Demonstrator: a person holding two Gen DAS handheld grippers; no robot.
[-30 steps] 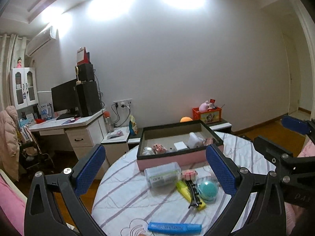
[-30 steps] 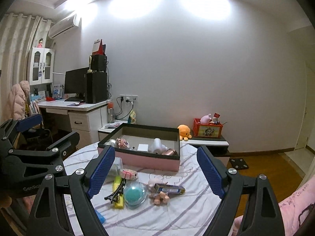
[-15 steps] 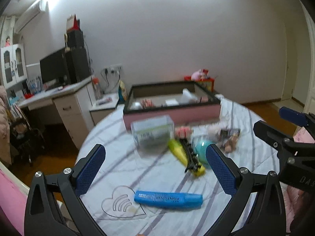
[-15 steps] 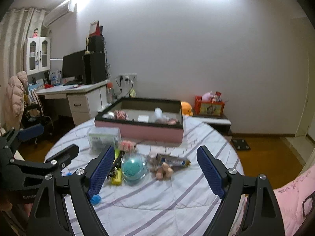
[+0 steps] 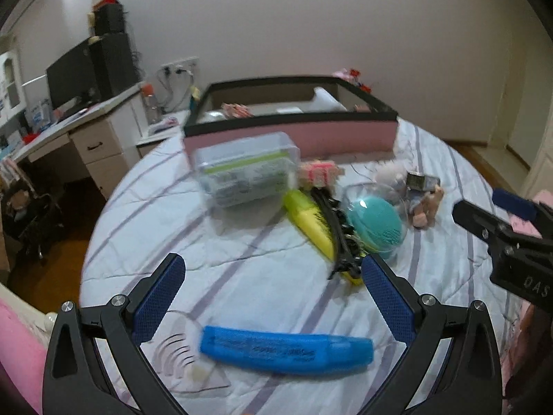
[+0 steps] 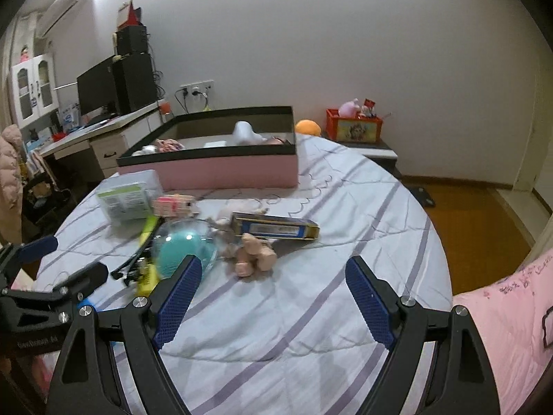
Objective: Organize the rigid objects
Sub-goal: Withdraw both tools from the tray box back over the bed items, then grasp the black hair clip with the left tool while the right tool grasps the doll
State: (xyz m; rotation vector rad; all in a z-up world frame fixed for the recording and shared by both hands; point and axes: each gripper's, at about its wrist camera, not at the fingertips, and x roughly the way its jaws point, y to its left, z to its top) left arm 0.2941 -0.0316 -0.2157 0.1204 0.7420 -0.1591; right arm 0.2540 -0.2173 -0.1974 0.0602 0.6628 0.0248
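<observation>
A pink box with a black rim (image 5: pixel 290 133) (image 6: pixel 224 169) stands at the far side of the round table and holds a few items. In front of it lie a clear plastic case (image 5: pixel 247 169) (image 6: pixel 129 195), a yellow highlighter (image 5: pixel 311 223), a black hair clip (image 5: pixel 340 238), a teal round case (image 5: pixel 376 224) (image 6: pixel 183 249), a small pink block (image 5: pixel 319 173) (image 6: pixel 174 204), a blue-gold carton (image 6: pixel 274 230) and a tan figurine (image 6: pixel 254 256). A blue highlighter (image 5: pixel 287 349) lies just below my open, empty left gripper (image 5: pixel 273 297). My right gripper (image 6: pixel 273 302) is open and empty above bare cloth.
The table wears a white cloth with purple stripes (image 6: pixel 311 311). A desk with a monitor (image 6: pixel 96 91) stands at the left. A low shelf with an orange toy crate (image 6: pixel 354 128) is behind the table. Pink fabric (image 6: pixel 508 332) lies at the right.
Both grippers have tilted down and moved closer to the table. The blue highlighter now sits between the left gripper's fingers in view. Both stay open.
</observation>
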